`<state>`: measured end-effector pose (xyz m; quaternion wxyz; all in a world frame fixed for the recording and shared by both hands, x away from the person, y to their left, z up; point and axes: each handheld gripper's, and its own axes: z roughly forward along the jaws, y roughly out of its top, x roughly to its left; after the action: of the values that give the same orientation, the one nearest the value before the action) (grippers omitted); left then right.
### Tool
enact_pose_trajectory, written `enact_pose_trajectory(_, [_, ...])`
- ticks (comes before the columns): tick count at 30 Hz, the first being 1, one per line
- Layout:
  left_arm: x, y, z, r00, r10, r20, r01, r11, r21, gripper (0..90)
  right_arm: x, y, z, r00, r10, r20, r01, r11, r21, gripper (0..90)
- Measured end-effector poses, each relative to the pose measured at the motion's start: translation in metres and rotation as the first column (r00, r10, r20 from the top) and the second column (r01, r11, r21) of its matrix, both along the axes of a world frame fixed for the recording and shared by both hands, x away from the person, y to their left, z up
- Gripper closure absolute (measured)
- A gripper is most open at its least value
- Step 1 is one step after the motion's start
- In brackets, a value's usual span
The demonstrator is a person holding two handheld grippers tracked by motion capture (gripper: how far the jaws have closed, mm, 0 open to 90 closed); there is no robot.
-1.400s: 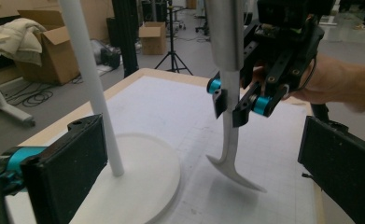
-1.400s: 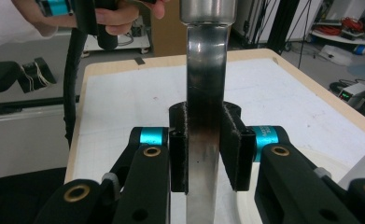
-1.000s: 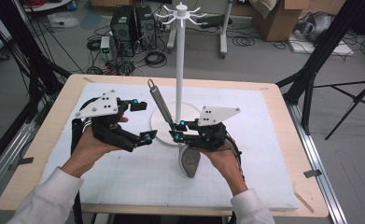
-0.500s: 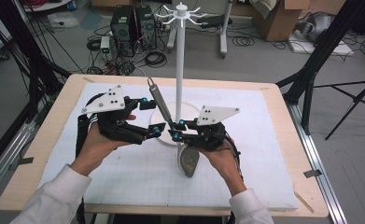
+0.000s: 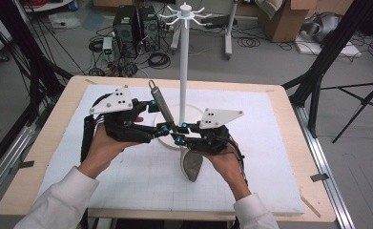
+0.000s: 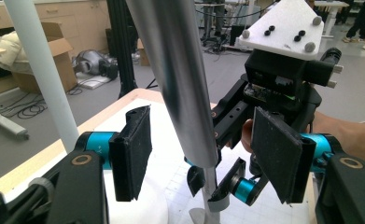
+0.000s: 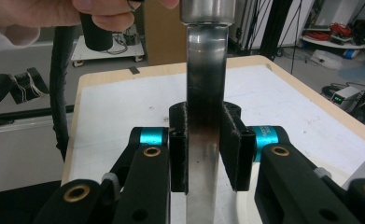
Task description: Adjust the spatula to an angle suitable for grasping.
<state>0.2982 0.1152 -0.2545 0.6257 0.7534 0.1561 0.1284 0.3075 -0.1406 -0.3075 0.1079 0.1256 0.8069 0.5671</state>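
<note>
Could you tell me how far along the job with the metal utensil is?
Done: the right gripper is clamped on the utensil's shaft. In hand: the left gripper's fingers have just been closing around the handle, with gaps on both sides, not touching yet. Left: probably hanging its end loop on the white rack's hooks, which look bare.

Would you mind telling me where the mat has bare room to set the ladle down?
The mat is bare right of the right gripper, left of the left gripper, and along its near edge. The middle is crowded: both grippers, the ladle and the rack meet there.
</note>
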Motion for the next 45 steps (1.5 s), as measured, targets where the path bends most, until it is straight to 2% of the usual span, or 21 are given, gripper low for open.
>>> enact_pose_trajectory(8, [-0.0004, -0.0001, 0.0016, 0.9999, 0.013, -0.003, -0.013, 0.9999, -0.001, 45.0, -0.0009, 0.0022, 0.0004, 1.0000, 0.000, -0.007, 0.000, 1.0000, 0.005, 74.7])
enact_pose_trajectory(10, [-0.0003, -0.0002, 0.0017, 0.9999, 0.015, 0.001, -0.015, 0.9999, -0.002, 45.4, -0.0005, 0.0028, 0.0006, 1.0000, 0.001, 0.003, -0.001, 1.0000, 0.002, 74.7])
enact_pose_trajectory(17, [-0.0004, 0.0004, 0.0019, 0.9998, 0.019, 0.000, -0.019, 0.9998, 0.004, 46.4, -0.0007, 0.0038, 0.0004, 1.0000, 0.001, 0.000, -0.001, 1.0000, 0.006, 74.7])
enact_pose_trajectory(23, [-0.0007, -0.0005, 0.0018, 0.9996, 0.027, 0.007, -0.027, 0.9996, 0.002, 58.7, -0.0013, 0.0053, 0.0005, 1.0000, 0.003, 0.002, -0.003, 1.0000, 0.003, 74.7])
enact_pose_trajectory(27, [-0.0023, -0.0017, 0.0014, 0.9989, 0.037, 0.029, -0.037, 0.9992, 0.010, 62.4, -0.0012, 0.0059, 0.0006, 1.0000, 0.001, 0.003, -0.001, 1.0000, 0.006, 74.7])
enact_pose_trajectory(34, [-0.0027, -0.0022, 0.0017, 0.9986, 0.045, 0.027, -0.045, 0.9989, 0.014, 66.9, -0.0015, 0.0071, 0.0007, 1.0000, 0.007, 0.000, -0.007, 1.0000, 0.007, 74.6])
enact_pose_trajectory(38, [-0.0035, -0.0031, 0.0022, 0.9989, 0.044, 0.018, -0.044, 0.9989, 0.012, 67.9, -0.0015, 0.0074, 0.0006, 1.0000, 0.007, 0.000, -0.007, 1.0000, 0.006, 74.6])
enact_pose_trajectory(41, [-0.0035, -0.0031, 0.0038, 0.9991, 0.043, -0.005, -0.043, 0.9991, 0.003, 69.6, -0.0019, 0.0079, 0.0009, 1.0000, 0.007, 0.005, -0.007, 0.9999, 0.013, 74.6])
enact_pose_trajectory(43, [-0.0028, -0.0031, 0.0056, 0.9974, 0.047, -0.054, -0.048, 0.9986, -0.021, 70.9, -0.0021, 0.0081, 0.0013, 1.0000, 0.005, 0.005, -0.005, 0.9999, 0.016, 74.5])
enact_pose_trajectory(45, [-0.0026, -0.0031, 0.0059, 0.9970, 0.044, -0.064, -0.045, 0.9987, -0.021, 71.8, -0.0021, 0.0087, 0.0013, 0.9999, 0.007, 0.008, -0.007, 0.9998, 0.018, 74.5])
